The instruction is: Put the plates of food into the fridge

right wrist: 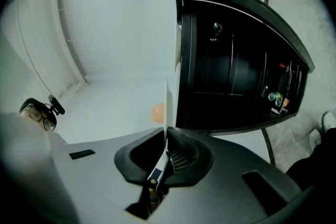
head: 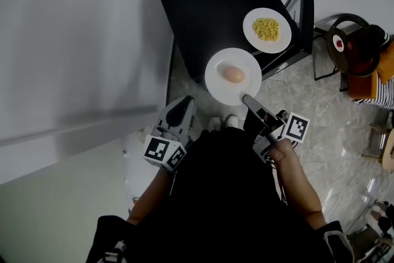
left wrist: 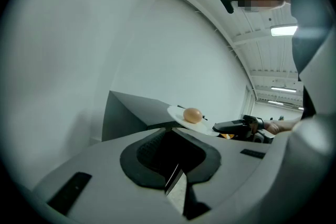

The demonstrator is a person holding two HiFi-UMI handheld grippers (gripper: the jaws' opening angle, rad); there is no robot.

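right gripper (head: 247, 100) level, clamped on the rim of the egg plate (head: 215, 80). left gripper (head: 183, 106) closed, empty. black table (head: 203, 3) stands on a tiled floor (head: 308, 101).

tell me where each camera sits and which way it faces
Head view: on the person's head, looking steeply down at the black table; shows both forearms, left gripper and right gripper.
Left gripper view: on the left gripper, looking along its jaws at the egg plate; shows the right hand.
Right gripper view: on the right gripper, rolled sideways, jaws shut on that plate's rim.
Shared: all show the egg.
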